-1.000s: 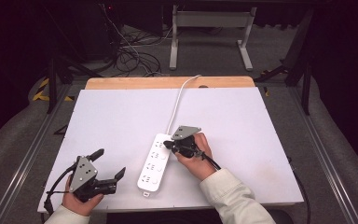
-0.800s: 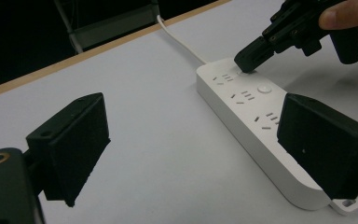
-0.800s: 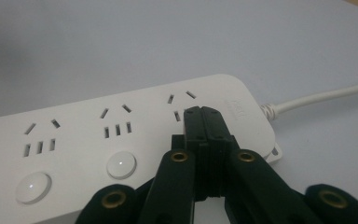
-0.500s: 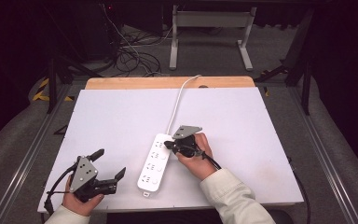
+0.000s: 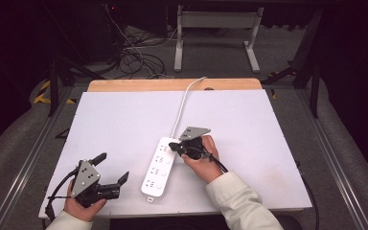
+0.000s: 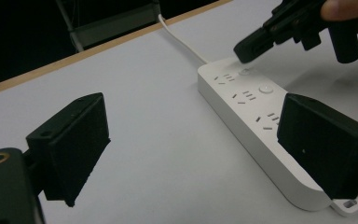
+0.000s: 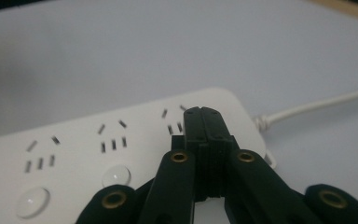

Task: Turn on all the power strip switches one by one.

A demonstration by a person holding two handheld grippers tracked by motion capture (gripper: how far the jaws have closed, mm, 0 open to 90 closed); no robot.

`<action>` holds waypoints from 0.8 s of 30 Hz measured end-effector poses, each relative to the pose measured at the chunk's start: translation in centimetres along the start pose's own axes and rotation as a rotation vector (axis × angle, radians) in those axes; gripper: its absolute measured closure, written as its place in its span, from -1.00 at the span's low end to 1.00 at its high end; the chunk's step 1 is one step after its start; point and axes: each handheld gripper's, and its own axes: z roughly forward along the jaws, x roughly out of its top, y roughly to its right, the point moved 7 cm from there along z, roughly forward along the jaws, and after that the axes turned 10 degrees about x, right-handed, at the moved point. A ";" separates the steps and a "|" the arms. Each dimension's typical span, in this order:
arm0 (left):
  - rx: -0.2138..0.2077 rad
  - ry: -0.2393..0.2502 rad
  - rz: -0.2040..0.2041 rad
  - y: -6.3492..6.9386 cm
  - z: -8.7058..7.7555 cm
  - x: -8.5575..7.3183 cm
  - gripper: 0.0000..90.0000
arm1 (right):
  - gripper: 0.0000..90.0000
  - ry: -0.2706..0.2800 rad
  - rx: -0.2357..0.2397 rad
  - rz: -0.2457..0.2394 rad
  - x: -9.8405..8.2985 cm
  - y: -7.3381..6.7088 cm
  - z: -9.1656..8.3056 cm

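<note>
Power strip [image 5: 159,167]: white, lengthwise at table's [image 5: 268,134] near centre, unmoved since before. Right gripper [image 5: 174,146], jaws pressed together, empty, tips apparently touching its far-end button. Left gripper [image 5: 111,168] wide apart, empty.

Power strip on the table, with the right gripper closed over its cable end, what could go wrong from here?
1. The right gripper has its fingers shut, tip over the button nearest the cable on the power strip. The tip is narrow; it may slip onto the socket slots.
2. Nothing steadies the strip: the left gripper sits open, apart from it. A push could slide or pivot the strip.
3. The white cable could tug if the strip shifts.
</note>
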 end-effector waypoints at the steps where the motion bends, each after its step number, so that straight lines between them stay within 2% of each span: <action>1: 0.002 0.000 0.007 -0.1 0.0 0.0 -0.79 | 1.00 0.039 0.000 -0.004 0.6 -0.1 -0.5; 2: -0.003 -0.001 -0.004 0.0 0.0 0.0 -0.79 | 1.00 0.068 0.000 -0.006 1.2 -0.3 -1.0; 3: -0.004 -0.001 -0.004 0.0 0.1 0.0 -0.79 | 1.00 0.067 -0.001 -0.013 1.5 -0.5 -1.4; 7: -0.004 0.000 0.003 0.1 0.1 0.0 -0.79 | 1.00 0.036 -0.013 -0.037 1.3 -0.9 -1.7; 10: 0.000 0.001 0.004 0.1 0.0 0.1 -0.79 | 1.00 0.032 -0.015 -0.048 1.3 -1.1 -1.8; 15: -0.002 0.001 0.001 0.1 0.0 0.0 -0.79 | 0.54 0.072 -0.013 -0.050 2.0 -1.5 -2.6; 17: -0.002 0.000 0.004 0.0 0.0 0.0 -0.79 | 0.27 0.088 -0.006 -0.042 2.3 -1.6 -2.9; 20: 0.001 0.005 0.007 -0.1 -0.1 0.1 -0.79 | -0.07 0.094 -0.011 -0.055 2.7 -1.7 -3.5; 22: -0.003 0.004 0.001 0.0 -0.1 0.1 -0.79 | -0.20 0.107 -0.028 -0.073 3.0 -1.8 -4.1; 24: 0.000 0.006 0.010 0.0 0.0 0.1 -0.79 | -0.29 0.119 -0.018 -0.061 3.2 -2.0 -4.8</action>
